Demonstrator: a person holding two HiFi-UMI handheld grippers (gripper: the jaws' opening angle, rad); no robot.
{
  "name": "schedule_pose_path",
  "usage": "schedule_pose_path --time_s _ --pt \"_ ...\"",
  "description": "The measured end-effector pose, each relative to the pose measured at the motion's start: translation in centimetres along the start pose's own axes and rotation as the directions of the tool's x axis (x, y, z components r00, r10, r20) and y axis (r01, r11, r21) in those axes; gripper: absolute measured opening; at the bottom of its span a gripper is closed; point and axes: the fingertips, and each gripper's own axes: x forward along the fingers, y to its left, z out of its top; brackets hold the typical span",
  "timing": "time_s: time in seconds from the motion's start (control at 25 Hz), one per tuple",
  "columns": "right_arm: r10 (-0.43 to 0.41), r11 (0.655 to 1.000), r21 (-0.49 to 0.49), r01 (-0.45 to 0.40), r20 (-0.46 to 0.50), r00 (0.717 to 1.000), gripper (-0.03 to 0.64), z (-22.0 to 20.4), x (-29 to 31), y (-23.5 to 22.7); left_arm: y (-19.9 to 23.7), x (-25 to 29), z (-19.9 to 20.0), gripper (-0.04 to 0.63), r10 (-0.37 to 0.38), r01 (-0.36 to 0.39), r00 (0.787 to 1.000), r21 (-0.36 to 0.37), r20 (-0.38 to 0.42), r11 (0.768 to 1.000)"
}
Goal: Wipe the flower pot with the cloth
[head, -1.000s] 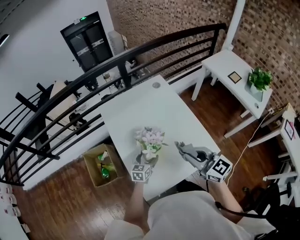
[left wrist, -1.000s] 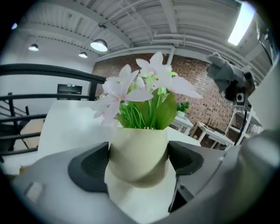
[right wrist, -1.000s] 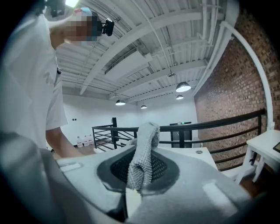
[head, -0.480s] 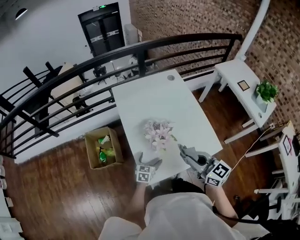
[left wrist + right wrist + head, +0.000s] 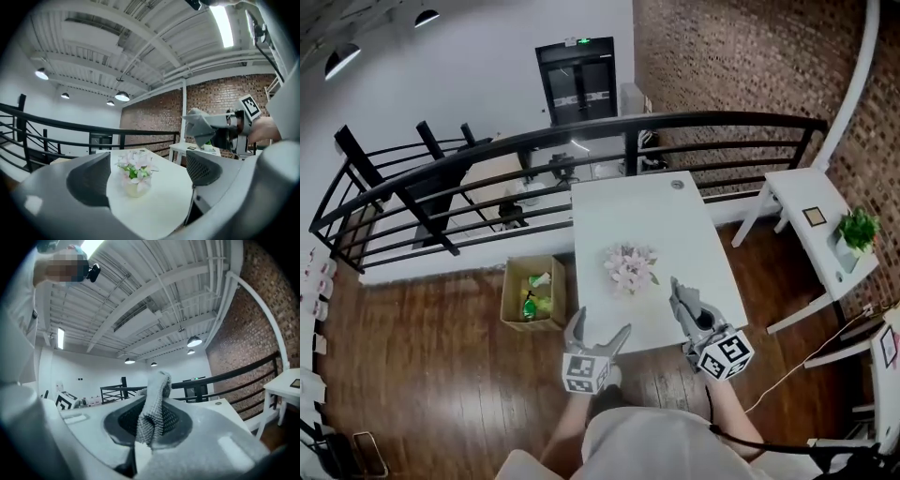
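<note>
A pale flower pot (image 5: 630, 269) with pink-white flowers stands on the white table (image 5: 623, 211), a little in from its near edge. In the left gripper view the flower pot (image 5: 135, 188) shows some way ahead, untouched. My left gripper (image 5: 601, 324) hovers at the table's near left corner. Its jaws stand open with nothing between them, and they have just been closing a little after opening. My right gripper (image 5: 678, 289) is to the right of the pot, shut on a grey knitted cloth (image 5: 157, 385) that sticks up past its fingertips.
A cardboard box (image 5: 532, 292) holding green bottles sits on the wooden floor left of the table. A black railing (image 5: 581, 141) runs behind the table. At right a white side table (image 5: 797, 202) carries a small potted plant (image 5: 857, 230).
My left gripper has let go of the pot, opened, and drawn back and up to the table's near edge. The right gripper with the cloth has shifted slightly. The head view has swung upward.
</note>
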Motion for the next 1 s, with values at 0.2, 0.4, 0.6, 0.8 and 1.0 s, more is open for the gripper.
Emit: schedule_pose_path --time_s 0.2,0.4,0.6,0.8,1.0 --pt "-0.023 0.999 0.028 0.022 0.02 1.0 0.008 0.3 -12.2 -0.7 -9.7 -5.7 3.6 0.514 0.108 -0.109 0.991 0.01 0.077 0.994" --pt "-0.1 0.992 -0.078 0.101 0.02 0.995 0.008 4.1 -23.1 -1.0 -19.8 -11.8 7.0 0.491 0.137 -0.14 0.986 0.022 0.092 0.99" --pt "-0.076 0.992 -0.104 0.076 -0.001 0.997 0.009 3.8 -27.2 2.1 -24.2 -14.6 7.3 0.462 0.183 -0.195 0.974 0.092 0.132 0.976" --pt "-0.016 0.992 -0.124 0.016 0.005 1.0 0.009 3.0 -26.8 6.6 -25.6 -17.3 6.3 0.431 0.165 -0.18 0.975 0.102 0.148 0.978" --pt "0.074 0.987 -0.145 -0.069 0.027 0.997 0.009 3.1 -25.1 11.5 -23.0 -21.4 5.8 0.431 0.232 -0.242 0.961 0.054 0.15 0.969"
